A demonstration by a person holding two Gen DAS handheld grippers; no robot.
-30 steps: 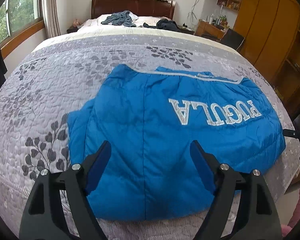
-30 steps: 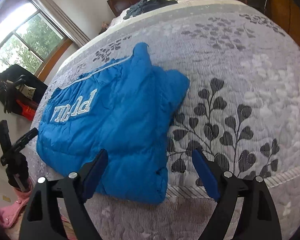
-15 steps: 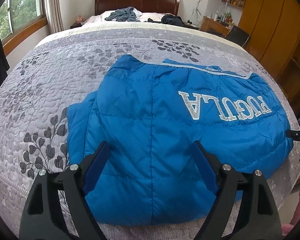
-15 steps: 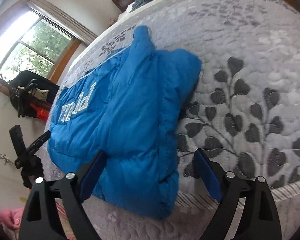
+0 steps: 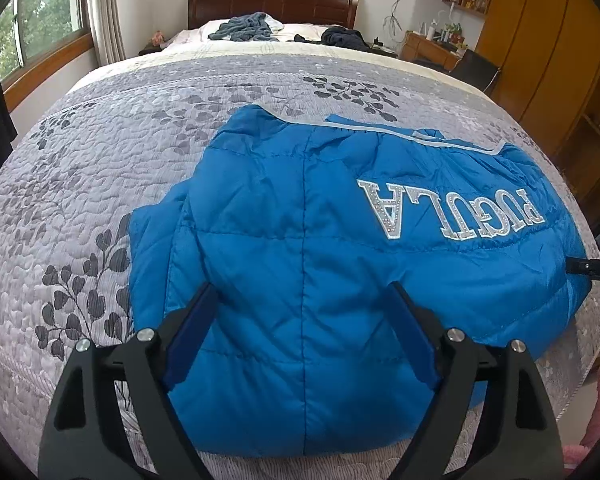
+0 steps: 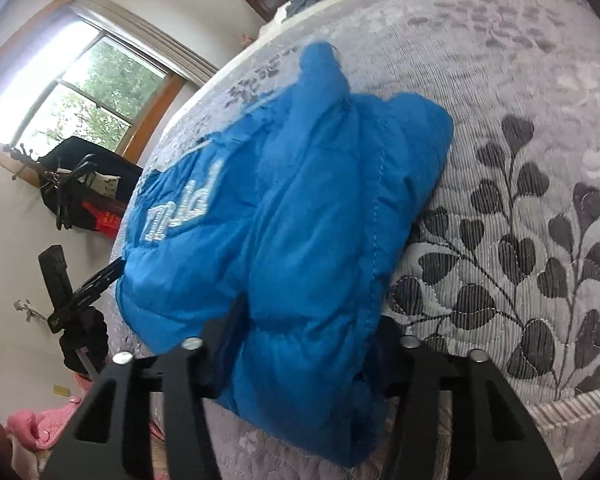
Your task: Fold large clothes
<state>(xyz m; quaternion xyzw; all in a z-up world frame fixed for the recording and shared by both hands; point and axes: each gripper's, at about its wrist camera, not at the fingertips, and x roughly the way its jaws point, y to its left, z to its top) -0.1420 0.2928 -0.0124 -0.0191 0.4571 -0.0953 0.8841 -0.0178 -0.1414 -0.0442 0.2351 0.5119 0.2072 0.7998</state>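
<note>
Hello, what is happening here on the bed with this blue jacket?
A person with a gripper in each hand is folding a blue jacket that lies on the grey bedspread. The right gripper has the jacket's near corner between its open fingers; whether it grips is unclear. The left gripper hangs open above the near edge, holding nothing.

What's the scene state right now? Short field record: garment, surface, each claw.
garment: blue puffer jacket, lying flat, silver lettering facing up
surface: grey leaf-print quilt on a bed
left claw: open, above the jacket's near hem, gripping nothing
right claw: jaws apart, jacket edge bunched between them; closure not yet evident
background: dark clothes piled near the headboard
</note>
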